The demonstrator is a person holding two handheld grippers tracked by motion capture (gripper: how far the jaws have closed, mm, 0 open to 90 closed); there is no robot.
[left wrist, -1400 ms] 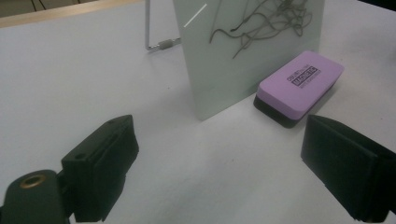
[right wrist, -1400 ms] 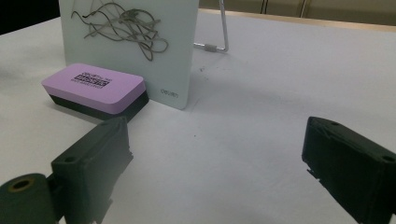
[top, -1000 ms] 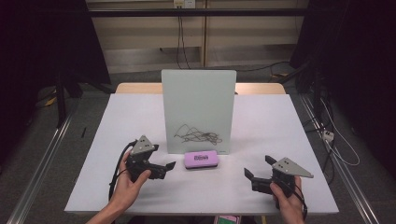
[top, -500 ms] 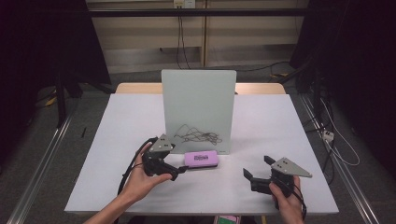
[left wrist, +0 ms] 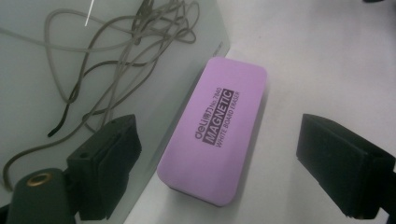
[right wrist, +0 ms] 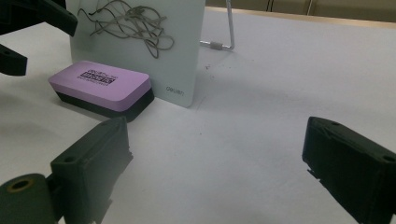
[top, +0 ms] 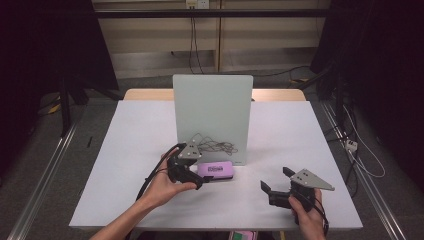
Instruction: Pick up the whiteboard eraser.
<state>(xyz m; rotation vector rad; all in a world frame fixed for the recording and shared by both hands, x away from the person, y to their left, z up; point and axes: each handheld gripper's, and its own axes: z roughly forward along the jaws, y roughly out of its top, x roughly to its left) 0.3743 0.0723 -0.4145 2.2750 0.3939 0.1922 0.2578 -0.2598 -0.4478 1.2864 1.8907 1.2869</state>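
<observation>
**Entry: purple board eraser, flanked by the left gripper's parted jaws**

Item one, the purple eraser [top: 216, 170]: a flat block with a purple top and a black base, printed "MAGNETIC WHITE BOARD ERASER". It lay flat on the white table [top: 130, 145], just in front of the foot of the upright whiteboard [top: 212, 107], near that board's lower left part. In the left gripper view the eraser [left wrist: 215, 130] sat lengthwise between the two black jaws, with a gap at either side; neither pad pressed on it.

Item two, the left gripper [top: 196, 175]: held in the person's left hand [top: 162, 185], its tips at the eraser's left end. The jaws had just been closing somewhat, with the eraser between them, yet they stood released, gripping nothing.

Item three, the right gripper [top: 272, 181]: held in the right hand [top: 305, 217] at the near right of the table, well apart from the eraser. Its jaws stood wide apart with bare table between them. From the right gripper view the eraser [right wrist: 102, 86] lay ahead and to the left, beside the board [right wrist: 140, 51].

Item four, the whiteboard: pale, propped upright on a wire stand [right wrist: 223, 32], bearing a tangle of grey scribbled lines [top: 215, 146] on its lower half.
</observation>
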